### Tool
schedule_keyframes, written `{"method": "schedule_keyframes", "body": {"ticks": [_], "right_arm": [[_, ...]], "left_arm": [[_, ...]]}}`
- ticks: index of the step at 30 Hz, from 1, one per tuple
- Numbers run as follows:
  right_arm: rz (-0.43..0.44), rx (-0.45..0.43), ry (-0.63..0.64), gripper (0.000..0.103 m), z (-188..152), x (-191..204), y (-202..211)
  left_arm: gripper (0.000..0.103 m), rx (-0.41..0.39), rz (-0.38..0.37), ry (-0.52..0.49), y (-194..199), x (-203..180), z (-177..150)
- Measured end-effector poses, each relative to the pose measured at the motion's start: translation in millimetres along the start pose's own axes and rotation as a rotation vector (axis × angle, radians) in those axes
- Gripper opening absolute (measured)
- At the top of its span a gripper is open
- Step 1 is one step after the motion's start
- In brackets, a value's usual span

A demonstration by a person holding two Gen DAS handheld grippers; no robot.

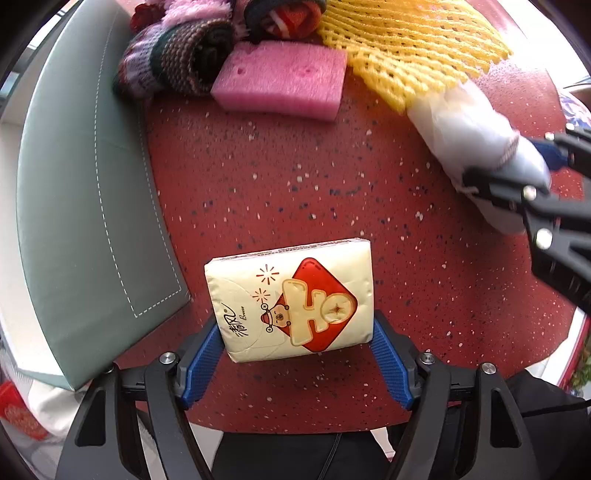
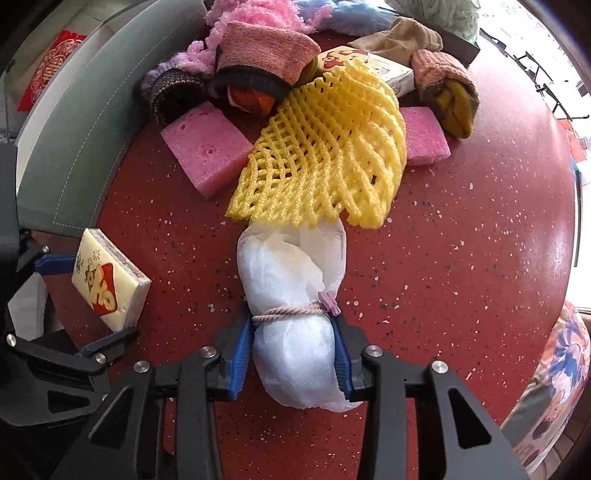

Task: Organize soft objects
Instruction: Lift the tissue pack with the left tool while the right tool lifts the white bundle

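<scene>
My left gripper [image 1: 295, 350] is shut on a cream tissue pack [image 1: 290, 295] with a red diamond print, its blue pads pressing both short sides just above the red speckled table [image 1: 295, 184]. From the right wrist view this pack [image 2: 110, 284] shows at the left edge. My right gripper [image 2: 293, 350] is shut on a white rolled cloth bundle [image 2: 291, 280] tied with a pink cord; the bundle lies on the table and its far end reaches under a yellow foam net [image 2: 325, 155]. The left wrist view shows this bundle [image 1: 465, 122] at the right, in the right gripper [image 1: 517, 166].
Pink sponges [image 2: 207, 151] [image 2: 424, 136], rolled knitted socks [image 2: 177, 92] [image 2: 447, 96], pink fluffy yarn [image 2: 251, 14] and a second tissue pack [image 2: 384, 70] crowd the table's far side. A grey-green stitched pad [image 1: 92, 192] lies along the left edge.
</scene>
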State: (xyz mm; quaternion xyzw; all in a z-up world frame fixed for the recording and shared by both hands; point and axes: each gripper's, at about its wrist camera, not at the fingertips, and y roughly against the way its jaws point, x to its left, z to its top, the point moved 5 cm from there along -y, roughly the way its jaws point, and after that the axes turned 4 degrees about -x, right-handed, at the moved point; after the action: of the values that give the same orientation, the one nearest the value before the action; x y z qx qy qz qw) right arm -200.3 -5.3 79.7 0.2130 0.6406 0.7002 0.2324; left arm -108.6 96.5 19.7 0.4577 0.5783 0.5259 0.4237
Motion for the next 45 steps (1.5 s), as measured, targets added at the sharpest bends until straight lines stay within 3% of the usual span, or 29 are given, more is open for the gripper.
{"method": "schedule_keyframes", "body": {"ticks": [8, 14, 21, 25, 28, 32, 35, 38, 45], "right_arm": [[-0.1, 0.061, -0.062, 0.036, -34, 23, -6], [-0.171, 0.118, -0.182, 0.036, -86, 39, -8], [-0.199, 0.164, -0.353, 0.037, -141, 50, -11], [-0.19, 0.159, -0.356, 0.037, -165, 57, -13], [-0.161, 0.156, -0.317, 0.037, -173, 53, -13], [-0.164, 0.17, -0.171, 0.037, -161, 41, -12], [-0.145, 0.17, -0.142, 0.037, -161, 29, -14], [-0.123, 0.163, -0.091, 0.037, -146, -10, -2], [-0.091, 0.147, -0.069, 0.038, -143, -15, -1]], "left_arm": [[0.077, 0.012, -0.012, -0.244, -1, -8, -37], [0.077, 0.011, -0.014, -0.361, -14, -20, -67], [0.077, -0.02, -0.03, -0.378, -24, -29, -98], [0.077, 0.002, -0.002, -0.37, -21, -32, -110], [0.077, 0.011, 0.015, -0.309, -23, -21, -117], [0.077, 0.018, 0.021, -0.245, -22, -22, -137], [0.077, 0.016, 0.032, -0.234, -19, -27, -163], [0.077, 0.002, 0.051, -0.237, -16, -27, -183], [0.077, -0.034, 0.074, -0.247, -3, -54, -205]]}}
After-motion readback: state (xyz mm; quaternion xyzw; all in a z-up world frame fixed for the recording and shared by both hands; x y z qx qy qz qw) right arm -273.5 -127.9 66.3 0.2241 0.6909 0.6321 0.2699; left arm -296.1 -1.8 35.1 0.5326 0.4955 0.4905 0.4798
